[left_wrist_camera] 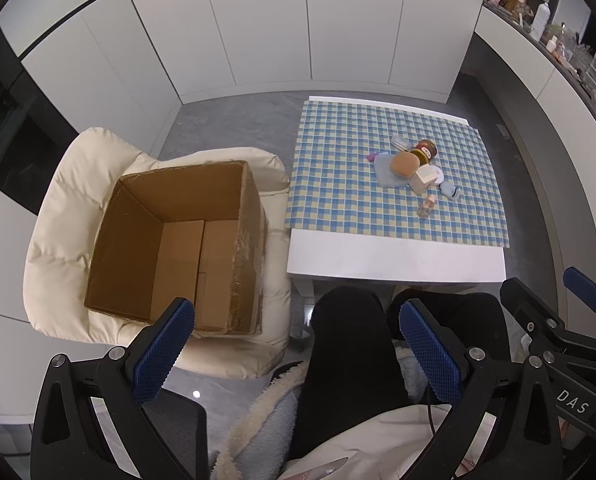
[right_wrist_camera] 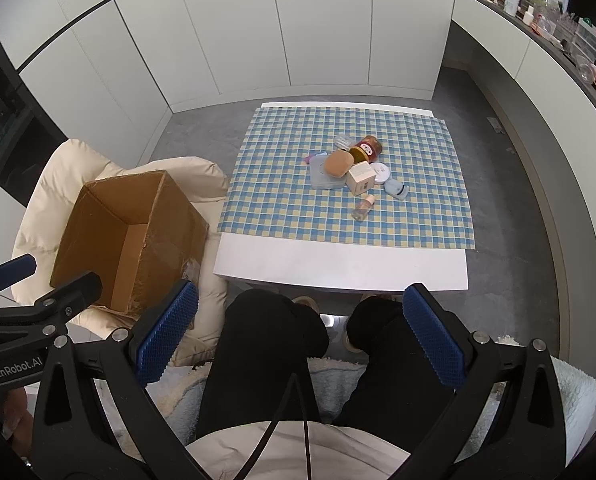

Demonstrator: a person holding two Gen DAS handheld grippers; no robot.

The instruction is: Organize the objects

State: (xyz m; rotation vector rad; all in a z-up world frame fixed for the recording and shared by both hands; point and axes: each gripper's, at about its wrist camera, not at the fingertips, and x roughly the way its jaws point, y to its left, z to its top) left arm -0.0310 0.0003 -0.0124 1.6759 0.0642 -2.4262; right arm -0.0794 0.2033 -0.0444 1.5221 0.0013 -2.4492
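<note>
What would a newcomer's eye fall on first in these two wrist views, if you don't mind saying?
Probably the small heap of toiletries and toys clustered on the blue checked cloth covering the low white table. Next, the open cardboard box sitting on a cream cushioned chair to the table's left, nothing visible inside. Both the left gripper and right gripper hang open above the person's dark-trousered knees.

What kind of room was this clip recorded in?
Probably a home, perhaps a living or dressing area: white floor-to-ceiling cabinet doors, a low white table with a checked cloth, a cream cushioned seat holding a cardboard box, and a cluttered counter shelf.
</note>
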